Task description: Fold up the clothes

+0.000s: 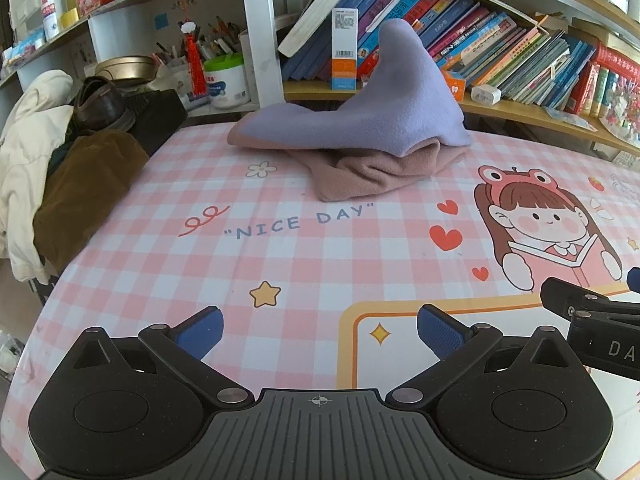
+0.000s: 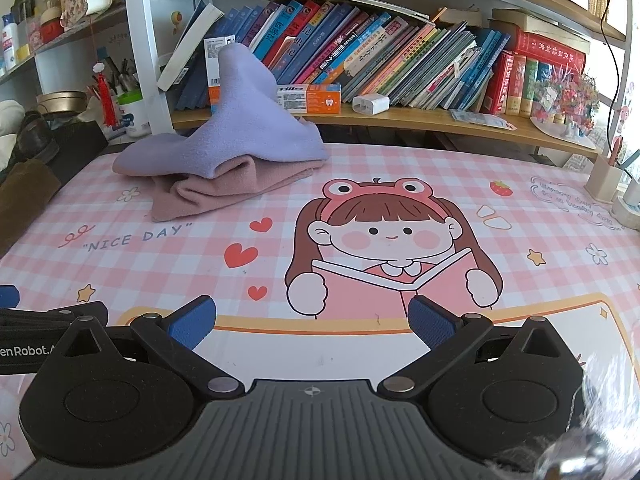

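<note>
A crumpled cloth, lilac on one side and dusty pink on the other [image 1: 360, 136] [image 2: 236, 148], lies at the far edge of the pink checked tablecloth [image 1: 280, 264] [image 2: 400, 168]. One lilac corner stands up in a peak against the books. My left gripper [image 1: 320, 332] hovers over the near part of the table, open, nothing between its blue pads. My right gripper [image 2: 312, 322] is open too, above the cartoon girl print, well short of the cloth. The right gripper's black finger [image 1: 592, 312] shows at the right edge of the left wrist view.
A bookshelf with leaning books [image 2: 400, 52] runs behind the table. A pile of cream and brown garments with a dark shoe [image 1: 60, 152] sits at the left edge. A pen cup [image 2: 606, 178] stands at the far right.
</note>
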Demonstrator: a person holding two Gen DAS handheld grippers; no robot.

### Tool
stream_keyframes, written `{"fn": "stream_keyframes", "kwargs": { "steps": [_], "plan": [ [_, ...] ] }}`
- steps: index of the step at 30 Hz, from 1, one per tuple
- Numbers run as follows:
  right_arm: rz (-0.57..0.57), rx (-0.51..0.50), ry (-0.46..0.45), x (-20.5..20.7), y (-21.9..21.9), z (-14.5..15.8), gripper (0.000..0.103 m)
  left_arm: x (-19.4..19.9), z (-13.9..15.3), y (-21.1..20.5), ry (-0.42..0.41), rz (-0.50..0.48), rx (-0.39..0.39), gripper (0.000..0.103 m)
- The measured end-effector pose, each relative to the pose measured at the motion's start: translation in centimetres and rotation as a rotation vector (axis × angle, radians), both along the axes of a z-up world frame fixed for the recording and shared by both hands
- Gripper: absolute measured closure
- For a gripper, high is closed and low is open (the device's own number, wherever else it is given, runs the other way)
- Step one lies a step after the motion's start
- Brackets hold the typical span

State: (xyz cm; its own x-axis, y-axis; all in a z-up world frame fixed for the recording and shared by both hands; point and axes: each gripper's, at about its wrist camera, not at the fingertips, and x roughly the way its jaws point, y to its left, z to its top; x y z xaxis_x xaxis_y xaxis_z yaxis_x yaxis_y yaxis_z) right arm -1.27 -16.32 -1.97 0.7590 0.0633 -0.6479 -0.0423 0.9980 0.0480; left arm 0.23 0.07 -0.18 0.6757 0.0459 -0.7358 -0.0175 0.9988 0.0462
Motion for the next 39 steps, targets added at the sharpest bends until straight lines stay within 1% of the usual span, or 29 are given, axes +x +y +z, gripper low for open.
{"fn": "stream_keyframes", "kwargs": {
  "steps": [39],
  "plan": [
    [0.003, 0.003, 0.015, 0.97, -0.14, -0.31, 0.0, 0.72, -0.25, 0.04, 0.015, 0.021, 0.022, 0.0]
  ]
}}
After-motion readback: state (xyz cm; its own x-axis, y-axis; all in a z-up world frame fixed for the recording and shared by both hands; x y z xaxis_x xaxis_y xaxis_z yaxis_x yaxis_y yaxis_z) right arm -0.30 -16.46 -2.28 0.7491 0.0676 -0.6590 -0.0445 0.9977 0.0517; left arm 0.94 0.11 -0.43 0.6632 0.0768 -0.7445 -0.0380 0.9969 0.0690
